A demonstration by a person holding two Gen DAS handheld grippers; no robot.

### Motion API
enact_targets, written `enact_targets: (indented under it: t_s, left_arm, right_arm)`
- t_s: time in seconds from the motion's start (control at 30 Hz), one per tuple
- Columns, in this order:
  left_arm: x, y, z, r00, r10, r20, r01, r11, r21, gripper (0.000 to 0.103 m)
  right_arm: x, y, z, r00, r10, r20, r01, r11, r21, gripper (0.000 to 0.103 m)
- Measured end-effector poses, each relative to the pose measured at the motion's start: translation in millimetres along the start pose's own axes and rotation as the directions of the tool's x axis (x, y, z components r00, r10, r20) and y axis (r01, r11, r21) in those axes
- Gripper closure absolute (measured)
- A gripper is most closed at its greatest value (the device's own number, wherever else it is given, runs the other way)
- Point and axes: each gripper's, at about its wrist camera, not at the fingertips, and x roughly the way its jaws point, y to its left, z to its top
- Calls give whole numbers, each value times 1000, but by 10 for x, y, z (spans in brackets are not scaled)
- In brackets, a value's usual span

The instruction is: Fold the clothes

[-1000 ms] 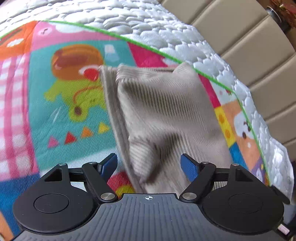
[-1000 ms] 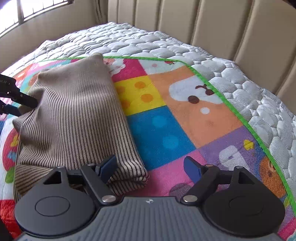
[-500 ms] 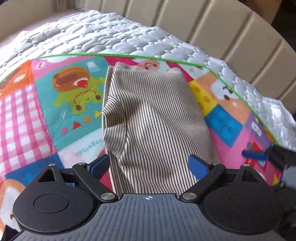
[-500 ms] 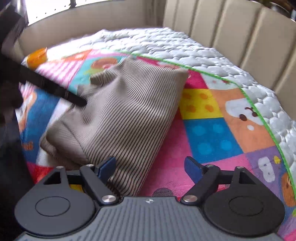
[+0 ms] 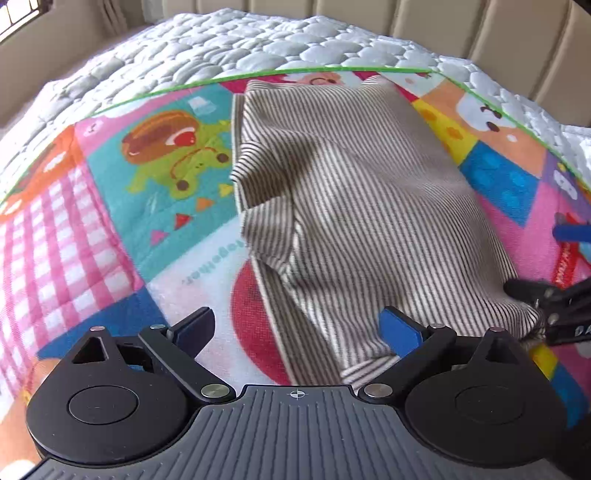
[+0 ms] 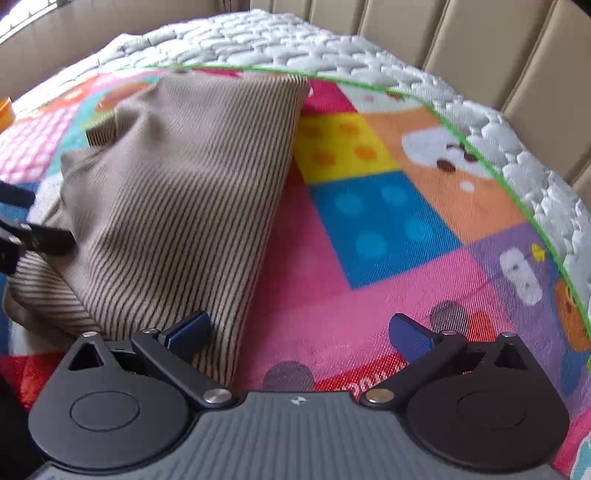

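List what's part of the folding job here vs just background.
Job:
- striped garment, folded on the mat
- left gripper, jaws opening, nothing pressed between them
- right gripper, jaws opening, nothing pressed between them

Background:
- play mat
- white quilt
- padded headboard

A bright patchwork play mat (image 5: 110, 229) with a thin green border (image 6: 491, 170) covers most of a white quilted mattress (image 5: 229, 40), its squares printed with a burger cartoon (image 5: 162, 136), pink checks (image 5: 55, 243), a yellow dotted square (image 6: 340, 147) and a blue square with paler dots (image 6: 384, 229). Behind the mattress stands a beige padded headboard (image 6: 480, 48) of upright panels. A strip of window (image 5: 18, 14) shows in the top left corner of the left wrist view.
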Motion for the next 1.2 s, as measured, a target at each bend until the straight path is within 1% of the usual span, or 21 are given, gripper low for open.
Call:
enact_targets:
  t_s: [0.07,0.17,0.3,0.4,0.47,0.57,0.6,0.67,0.73,0.8,0.83,0.87,0.9,0.93,0.97,1.0,1.03,1.07,1.13,1.2]
  left_arm:
    - [0,11,8,1000,15,3,-15,1000,-2,2]
    - [-38,27,18,1000,11,9,-11,1000,-15,3]
    - [-124,66,40,999,-8,34,9,999,-34,3]
    - [-218,143,72,996,-63,68,68,994,-81,3]
    - [-262,191,87,989,-111,96,121,986,-116,2]
    - [-253,181,93,977,-183,109,197,971,-138,2]
    - [-225,151,88,976,-193,101,205,970,-131,2]
    - [-143,65,70,981,-180,73,186,978,-91,2]
    - [-69,-2,46,990,-135,49,137,989,-46,2]
    - [-7,-51,21,996,-85,31,85,996,-5,2]
    - [15,-49,11,998,-59,23,59,998,4,2]
    - [35,-43,2,999,-38,15,37,999,10,2]
    - [45,-21,0,999,-35,8,35,999,1,2]
    - [56,0,-2,999,-35,1,35,999,-8,2]
    - [63,18,-2,999,-41,-4,41,999,-20,1]
    - [68,32,-2,999,-43,-8,43,999,-26,1]
    - [75,29,-4,999,-39,-8,39,999,-21,1]
    - [80,25,-7,999,-36,-9,35,999,-17,0]
    - [76,15,-11,1000,-30,-9,30,1000,-10,0]
    - [69,16,-12,1000,-26,-9,26,1000,-11,0]
  right_arm:
    - [-15,-36,-4,1000,13,5,-13,1000,23,0]
    - [-4,-58,-55,999,20,27,-21,997,68,0]
    - [42,-140,-62,998,59,7,-60,989,134,0]
    - [64,-181,-47,996,85,-13,-82,985,153,0]
    - [77,-186,-37,995,92,-25,-87,984,155,0]
    - [91,-170,-19,995,91,-42,-84,986,144,0]
    - [92,-171,-18,995,93,-46,-85,986,143,0]
    - [85,-177,-14,994,99,-49,-91,986,141,0]
    - [55,-193,-4,993,106,-44,-98,985,140,0]
    - [-33,-199,10,996,89,-5,-88,986,144,0]
    - [-99,-178,17,998,56,34,-60,990,124,0]
    - [-188,-117,26,995,8,97,-16,997,80,0]
    - [-281,-51,35,986,-38,164,33,999,36,0]
    - [-364,30,44,971,-58,231,62,998,-7,0]
    - [-445,114,53,952,-71,297,89,995,-48,0]
    - [-503,183,69,936,-70,344,102,992,-74,0]
    - [-529,227,93,927,-67,368,102,992,-76,1]
    - [-519,241,137,927,-56,370,84,995,-60,2]
    - [-375,234,213,955,-7,297,16,1000,-27,14]
    - [-97,240,221,988,-7,152,15,999,-50,17]
